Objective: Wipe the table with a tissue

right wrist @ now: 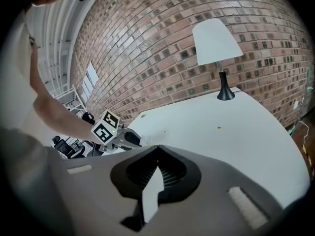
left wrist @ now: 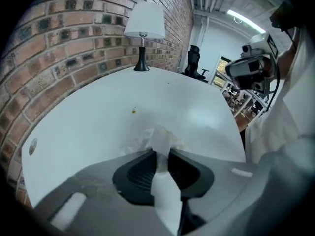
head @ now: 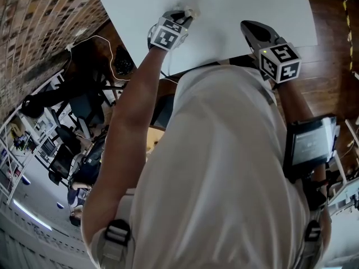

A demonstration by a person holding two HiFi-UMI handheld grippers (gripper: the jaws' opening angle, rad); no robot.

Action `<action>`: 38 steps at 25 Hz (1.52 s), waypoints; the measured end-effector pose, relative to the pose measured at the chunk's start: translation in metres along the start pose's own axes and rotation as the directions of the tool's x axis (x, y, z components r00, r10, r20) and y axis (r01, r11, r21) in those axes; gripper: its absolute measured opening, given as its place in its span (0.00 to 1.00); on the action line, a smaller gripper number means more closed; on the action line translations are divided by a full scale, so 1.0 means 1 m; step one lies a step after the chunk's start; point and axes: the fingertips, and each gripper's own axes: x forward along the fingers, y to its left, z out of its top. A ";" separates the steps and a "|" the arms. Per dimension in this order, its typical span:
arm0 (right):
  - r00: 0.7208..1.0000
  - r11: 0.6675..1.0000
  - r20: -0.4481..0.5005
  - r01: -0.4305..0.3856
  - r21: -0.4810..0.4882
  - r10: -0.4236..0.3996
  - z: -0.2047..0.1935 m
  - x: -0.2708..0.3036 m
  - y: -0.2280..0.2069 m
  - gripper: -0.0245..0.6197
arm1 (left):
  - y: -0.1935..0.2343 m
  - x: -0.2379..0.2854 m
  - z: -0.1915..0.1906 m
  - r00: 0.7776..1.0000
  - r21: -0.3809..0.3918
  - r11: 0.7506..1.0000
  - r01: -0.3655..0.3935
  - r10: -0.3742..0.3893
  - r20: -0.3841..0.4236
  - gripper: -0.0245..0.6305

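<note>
White table (head: 252, 15) against brick wall (right wrist: 162, 43), lamp (left wrist: 143, 31) standing at far edge. Left gripper (left wrist: 161, 150) pinches crumpled tissue (left wrist: 158, 137), wad resting on tabletop near small yellow speck (left wrist: 134, 111). Right gripper (right wrist: 157, 149) hangs over table's near edge, well apart from tissue, jaws pressed together, nothing between them.
</note>
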 end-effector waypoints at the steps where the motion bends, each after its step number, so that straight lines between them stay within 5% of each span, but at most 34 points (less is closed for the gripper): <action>1: 1.000 1.000 0.000 -0.002 -0.002 0.002 0.001 0.000 0.001 0.05 | -0.002 -0.002 -0.002 1.000 -0.006 1.000 0.005 -0.005 -0.002 0.16; 8: 1.000 1.000 0.007 0.002 -0.011 -0.002 0.004 -0.009 0.001 0.05 | 0.043 -0.031 -0.030 0.988 -0.211 0.967 -0.144 0.153 0.023 0.17; 15: 1.000 1.000 0.005 0.017 -0.002 -0.017 -0.007 -0.017 0.000 0.05 | 0.058 -0.026 -0.018 0.969 -0.185 0.954 -0.236 0.245 0.032 0.16; 24: 1.000 0.999 -0.022 -0.015 -0.044 0.014 -0.001 0.004 0.022 0.05 | -0.017 0.000 0.003 0.998 -0.016 1.000 -0.023 0.024 0.064 0.16; 27: 0.999 0.998 -0.032 -0.031 -0.063 0.029 0.006 0.006 0.028 0.05 | -0.021 -0.012 -0.015 0.996 -0.077 0.997 -0.013 0.019 0.086 0.16; 31: 0.997 0.994 -0.048 -0.061 -0.091 0.057 0.006 0.018 0.044 0.05 | 0.013 -0.042 -0.063 0.992 -0.190 0.977 -0.093 0.108 0.070 0.16; 35: 0.995 0.991 -0.062 -0.080 -0.111 0.074 0.004 0.030 0.065 0.05 | 0.055 -0.083 -0.122 0.973 -0.309 0.927 -0.211 0.231 0.027 0.16; 38: 0.994 0.989 -0.071 -0.086 -0.124 0.078 0.004 0.041 0.081 0.05 | 0.067 -0.104 -0.159 0.962 -0.374 0.899 -0.230 0.267 0.051 0.17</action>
